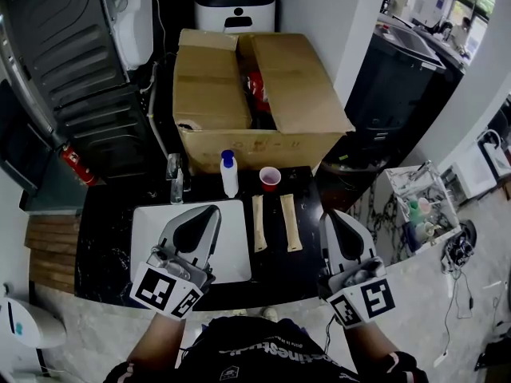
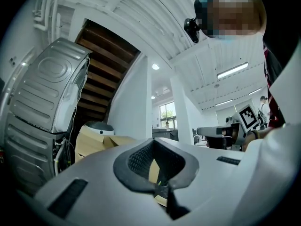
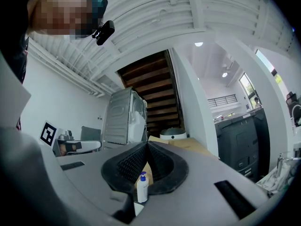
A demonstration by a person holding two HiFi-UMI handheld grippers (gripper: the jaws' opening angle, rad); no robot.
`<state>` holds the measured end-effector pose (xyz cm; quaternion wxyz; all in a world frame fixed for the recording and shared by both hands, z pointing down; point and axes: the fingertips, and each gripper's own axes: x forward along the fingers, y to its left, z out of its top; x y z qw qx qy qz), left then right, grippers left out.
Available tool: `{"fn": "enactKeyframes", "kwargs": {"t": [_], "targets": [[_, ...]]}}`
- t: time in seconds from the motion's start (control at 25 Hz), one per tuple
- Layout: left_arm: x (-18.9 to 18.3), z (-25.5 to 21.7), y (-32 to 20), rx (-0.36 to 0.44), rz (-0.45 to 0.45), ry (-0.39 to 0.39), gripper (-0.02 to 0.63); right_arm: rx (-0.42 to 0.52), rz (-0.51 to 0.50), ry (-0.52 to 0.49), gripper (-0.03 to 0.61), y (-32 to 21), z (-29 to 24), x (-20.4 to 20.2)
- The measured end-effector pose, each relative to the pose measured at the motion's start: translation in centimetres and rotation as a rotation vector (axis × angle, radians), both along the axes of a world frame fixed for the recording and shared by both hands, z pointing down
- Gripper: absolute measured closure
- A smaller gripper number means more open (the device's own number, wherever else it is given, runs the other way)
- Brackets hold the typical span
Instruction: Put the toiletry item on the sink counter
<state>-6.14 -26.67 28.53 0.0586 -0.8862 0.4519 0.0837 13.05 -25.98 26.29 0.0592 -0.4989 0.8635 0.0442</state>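
One white bottle [image 1: 229,175], blue cap, upright on counter [image 1: 104,246]

The cardboard box [image 1: 255,94] at twelve o'clock is matt brown paperboard. The counter [image 1: 104,246] looks like glossy black stone, the sink [image 1: 233,246] smooth white. The bottle [image 1: 229,175] is white plastic with a blue cap; the cup [image 1: 270,179] at its three o'clock is red plastic. The left gripper [image 1: 211,211] and right gripper [image 1: 327,214] have matt grey plastic shells and rough black pads [image 3: 129,165].

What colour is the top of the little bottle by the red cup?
The top is blue, the bottle white; the head view shows it best.
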Motion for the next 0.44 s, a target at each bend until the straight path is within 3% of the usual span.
{"fn": "enactKeyframes", "kwargs": {"t": [0.44], "targets": [[0.78, 0.5, 0.02, -0.015, 0.017, 0.004, 0.598, -0.011, 0.009, 0.013, 0.54, 0.44, 0.33, 0.6]]}}
